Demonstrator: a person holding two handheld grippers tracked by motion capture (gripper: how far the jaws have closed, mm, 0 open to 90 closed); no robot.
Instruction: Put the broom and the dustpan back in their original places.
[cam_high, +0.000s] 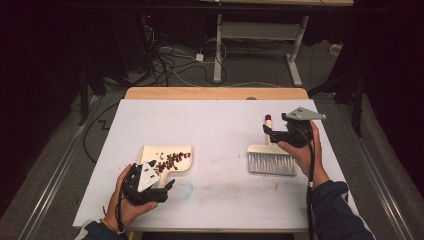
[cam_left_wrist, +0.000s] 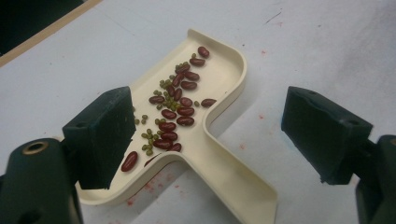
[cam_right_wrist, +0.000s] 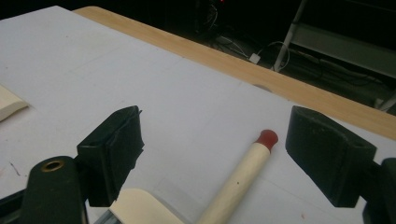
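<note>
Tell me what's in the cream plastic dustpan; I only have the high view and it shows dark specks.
Observer: The cream plastic dustpan holds dark red kidney beans mixed with small green mung beans, as the left gripper view shows.
Operator: Report the left gripper.
Observer: The left gripper is open, the dustpan's handle between its jaws, pads apart from it.
Operator: Now the brush handle.
Observer: The cream hand brush has a rounded red tip, lying flat on the white table cover between the right gripper jaws, which are open.
</note>
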